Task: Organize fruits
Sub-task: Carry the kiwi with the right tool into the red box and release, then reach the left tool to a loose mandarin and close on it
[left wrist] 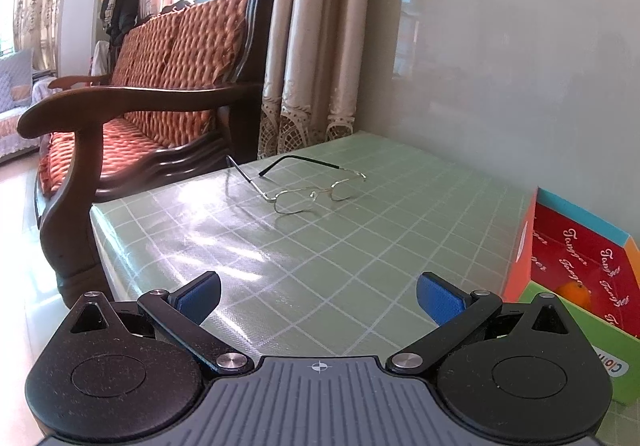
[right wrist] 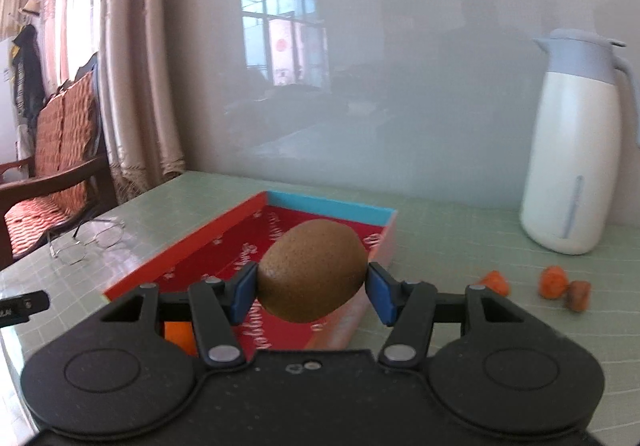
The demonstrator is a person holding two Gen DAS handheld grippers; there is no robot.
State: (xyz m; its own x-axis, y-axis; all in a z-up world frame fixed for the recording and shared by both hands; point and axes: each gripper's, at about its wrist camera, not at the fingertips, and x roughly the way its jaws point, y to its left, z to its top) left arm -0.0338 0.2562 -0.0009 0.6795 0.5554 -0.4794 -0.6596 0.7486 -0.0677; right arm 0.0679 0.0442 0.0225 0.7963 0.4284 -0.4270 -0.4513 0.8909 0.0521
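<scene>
My right gripper (right wrist: 312,286) is shut on a brown kiwi (right wrist: 312,270) and holds it above the near part of an open box (right wrist: 332,209) with a red printed inside and a blue far wall. An orange fruit (right wrist: 178,336) shows in the box behind my left finger linkage. In the left wrist view the same box (left wrist: 524,246) stands at the right with an orange (left wrist: 574,292) inside. My left gripper (left wrist: 318,298) is open and empty over the green gridded table (left wrist: 320,246), left of the box.
Wire-framed glasses (left wrist: 308,189) lie on the table's far left part, also in the right wrist view (right wrist: 92,242). A white jug (right wrist: 572,149) stands at the back right by the wall. Small orange and brown pieces (right wrist: 556,284) lie right of the box. A wooden sofa (left wrist: 132,85) stands beyond the table's left edge.
</scene>
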